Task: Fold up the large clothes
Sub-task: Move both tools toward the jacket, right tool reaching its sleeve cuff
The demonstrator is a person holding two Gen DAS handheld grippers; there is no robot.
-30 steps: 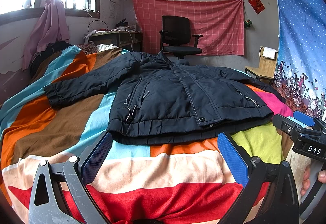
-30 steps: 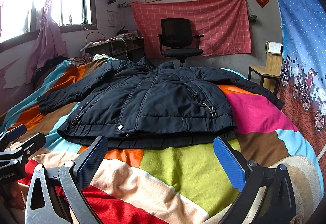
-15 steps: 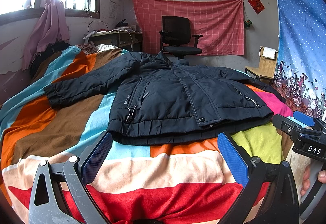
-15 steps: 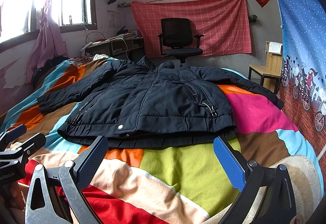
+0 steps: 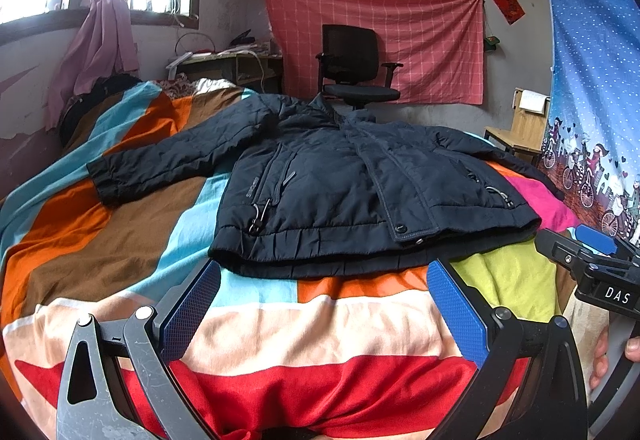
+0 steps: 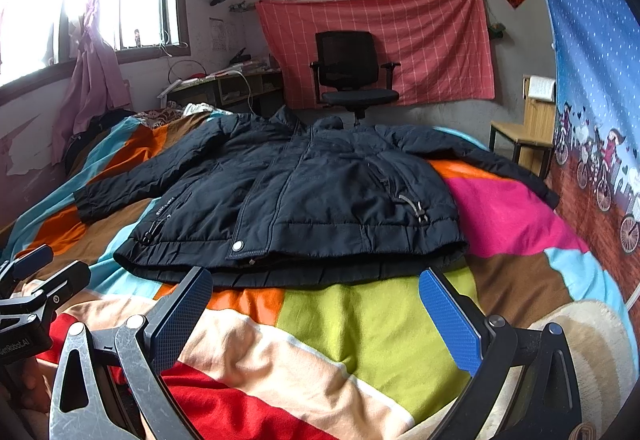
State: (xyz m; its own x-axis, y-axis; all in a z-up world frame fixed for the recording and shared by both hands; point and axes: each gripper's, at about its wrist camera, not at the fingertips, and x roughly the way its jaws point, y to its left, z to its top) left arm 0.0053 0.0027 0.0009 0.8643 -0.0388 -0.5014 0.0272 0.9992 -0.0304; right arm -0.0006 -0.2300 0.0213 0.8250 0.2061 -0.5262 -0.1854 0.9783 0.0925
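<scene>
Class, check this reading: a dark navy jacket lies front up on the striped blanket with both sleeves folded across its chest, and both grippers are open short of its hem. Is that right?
Not quite: the sleeves are not folded. In the left wrist view the jacket has both sleeves spread out over the striped blanket. The left gripper and right gripper are open short of the hem.

A dark navy padded jacket [image 5: 352,191] lies face up across the middle of the bed [image 5: 280,324], closed at the front, hem toward the bed's near edge, collar toward the far end. Both sleeves stretch out flat over the striped blanket, one to each side.
</scene>
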